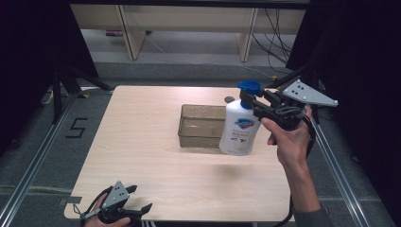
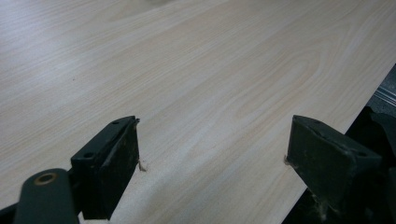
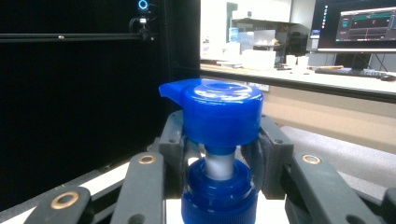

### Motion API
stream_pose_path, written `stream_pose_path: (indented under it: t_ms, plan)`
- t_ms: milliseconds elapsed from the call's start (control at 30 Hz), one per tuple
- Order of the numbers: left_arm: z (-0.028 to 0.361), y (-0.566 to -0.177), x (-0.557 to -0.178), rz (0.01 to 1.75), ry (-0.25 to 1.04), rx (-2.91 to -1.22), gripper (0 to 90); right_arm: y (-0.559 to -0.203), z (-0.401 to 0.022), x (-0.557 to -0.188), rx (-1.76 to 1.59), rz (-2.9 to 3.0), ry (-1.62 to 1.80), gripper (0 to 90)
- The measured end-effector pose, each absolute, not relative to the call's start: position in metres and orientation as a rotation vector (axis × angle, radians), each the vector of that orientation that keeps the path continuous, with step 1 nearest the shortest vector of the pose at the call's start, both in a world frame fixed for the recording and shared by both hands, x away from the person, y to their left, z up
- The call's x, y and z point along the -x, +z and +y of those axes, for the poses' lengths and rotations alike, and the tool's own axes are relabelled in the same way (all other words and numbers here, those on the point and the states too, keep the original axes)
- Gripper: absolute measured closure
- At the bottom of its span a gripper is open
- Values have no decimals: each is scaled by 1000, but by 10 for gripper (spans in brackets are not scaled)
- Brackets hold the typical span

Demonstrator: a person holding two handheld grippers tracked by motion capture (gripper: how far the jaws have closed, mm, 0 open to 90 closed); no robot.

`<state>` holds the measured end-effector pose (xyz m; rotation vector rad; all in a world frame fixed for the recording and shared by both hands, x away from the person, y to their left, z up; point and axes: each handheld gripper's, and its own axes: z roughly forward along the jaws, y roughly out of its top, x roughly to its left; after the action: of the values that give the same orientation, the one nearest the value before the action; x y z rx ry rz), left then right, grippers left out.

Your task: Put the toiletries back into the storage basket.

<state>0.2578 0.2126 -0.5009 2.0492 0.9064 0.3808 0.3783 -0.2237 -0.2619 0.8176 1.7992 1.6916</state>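
A white soap bottle [image 1: 239, 130] with a blue pump head [image 1: 248, 87] hangs just above the table, right beside a clear rectangular container [image 1: 201, 125]. My right gripper [image 1: 250, 101] is shut on the bottle's neck under the pump. In the right gripper view the jaws close on both sides of the blue pump [image 3: 219, 114] and collar [image 3: 219, 193]. My left gripper [image 1: 139, 208] rests at the table's front left corner, open. In the left gripper view its fingers [image 2: 114, 163] stand wide apart over bare wood, nothing between them.
The light wooden table [image 1: 142, 142] has open surface at left and front. A small grey object [image 1: 229, 99] lies behind the container. Black tripod legs [image 1: 71, 82] stand off the back left; a metal rail [image 1: 338, 163] runs along the right edge.
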Motion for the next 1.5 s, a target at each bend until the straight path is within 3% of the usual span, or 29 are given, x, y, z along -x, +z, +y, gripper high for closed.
stream_pose_path:
  t_ms: [1500]
  plan:
    - [212, -501, -258, 906, 375, -2045, 162, -276, -227, -461, -979, 1732, 1609, 619]
